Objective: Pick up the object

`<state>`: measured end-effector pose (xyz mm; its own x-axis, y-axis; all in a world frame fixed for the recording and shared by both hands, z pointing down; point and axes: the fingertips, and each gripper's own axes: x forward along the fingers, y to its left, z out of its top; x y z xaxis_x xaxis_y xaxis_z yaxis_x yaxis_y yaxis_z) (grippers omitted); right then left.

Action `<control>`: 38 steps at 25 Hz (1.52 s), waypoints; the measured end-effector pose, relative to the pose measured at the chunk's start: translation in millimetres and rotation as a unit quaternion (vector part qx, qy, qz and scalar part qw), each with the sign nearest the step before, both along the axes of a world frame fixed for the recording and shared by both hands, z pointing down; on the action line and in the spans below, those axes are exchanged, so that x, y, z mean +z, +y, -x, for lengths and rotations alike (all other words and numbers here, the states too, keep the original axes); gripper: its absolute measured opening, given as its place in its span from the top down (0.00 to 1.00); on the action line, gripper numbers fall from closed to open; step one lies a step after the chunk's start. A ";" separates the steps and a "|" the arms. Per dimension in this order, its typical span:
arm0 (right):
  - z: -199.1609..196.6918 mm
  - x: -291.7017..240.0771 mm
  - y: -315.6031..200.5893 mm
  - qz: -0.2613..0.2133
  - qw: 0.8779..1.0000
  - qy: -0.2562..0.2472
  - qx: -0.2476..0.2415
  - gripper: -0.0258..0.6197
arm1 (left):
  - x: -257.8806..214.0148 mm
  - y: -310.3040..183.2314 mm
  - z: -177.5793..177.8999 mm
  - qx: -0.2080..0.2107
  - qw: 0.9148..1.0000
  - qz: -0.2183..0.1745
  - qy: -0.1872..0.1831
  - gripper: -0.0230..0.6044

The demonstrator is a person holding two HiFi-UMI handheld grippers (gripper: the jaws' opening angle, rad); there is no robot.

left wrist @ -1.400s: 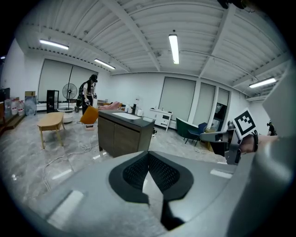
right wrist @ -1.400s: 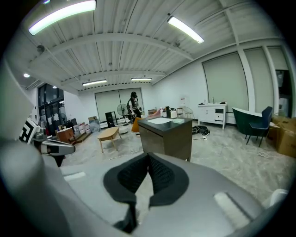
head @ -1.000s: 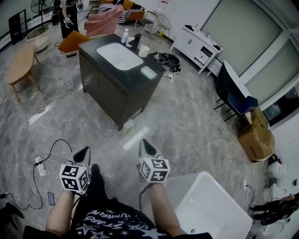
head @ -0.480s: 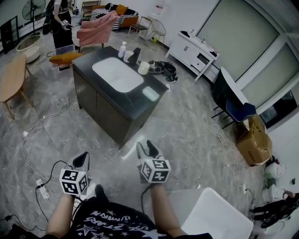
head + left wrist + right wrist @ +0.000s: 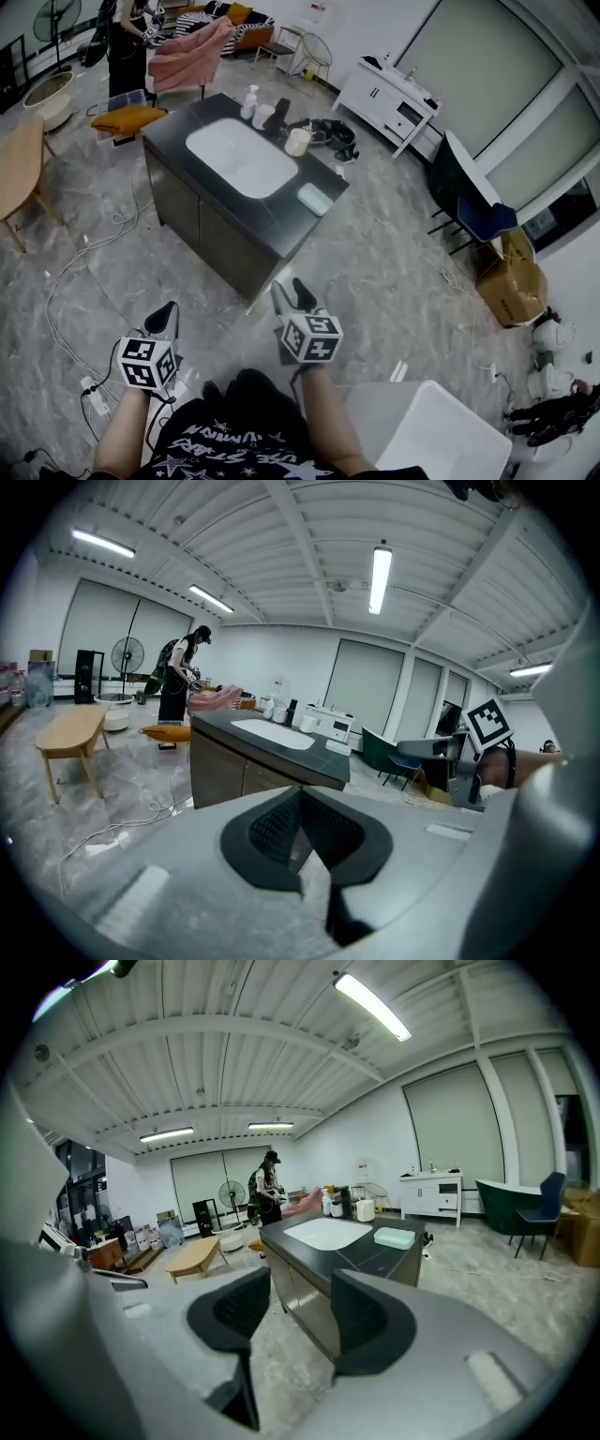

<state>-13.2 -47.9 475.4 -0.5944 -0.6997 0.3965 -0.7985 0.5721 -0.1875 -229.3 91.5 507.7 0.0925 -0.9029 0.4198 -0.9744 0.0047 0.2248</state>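
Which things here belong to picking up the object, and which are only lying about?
Job, probably: right gripper, empty, jaws opening; shut left gripper; pale green rectangular tray and white cup on the dark sink cabinet, likely candidates.
Lying about: orange cushion, light wooden table, brown cardboard box, white plastic tub.

Ahead of me a dark desk [image 5: 178,141] stands on the grey marbled floor [image 5: 394,272], with a white basin [image 5: 240,157] set in its top. Behind the basin stand a white bottle [image 5: 249,101] and a white cup [image 5: 298,142]. Just off the basin's right end lies a pale green box [image 5: 315,198].
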 end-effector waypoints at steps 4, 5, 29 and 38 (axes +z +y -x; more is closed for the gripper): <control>-8.6 7.3 -19.2 0.009 1.000 0.003 0.016 0.64 | 2.3 -17.4 1.8 0.004 1.000 0.004 0.005 0.95; -10.1 10.0 -24.8 0.012 1.000 0.003 0.020 0.64 | 3.2 -22.8 2.0 0.005 1.000 0.005 0.006 0.95; -78.7 54.5 -278.6 0.067 0.986 -0.016 0.153 0.64 | 9.4 -297.8 -32.4 0.101 0.994 0.041 -0.024 0.95; -111.4 88.2 -356.5 0.106 0.972 -0.028 0.206 0.64 | 12.5 -398.5 -59.9 0.135 0.989 0.036 -0.041 0.95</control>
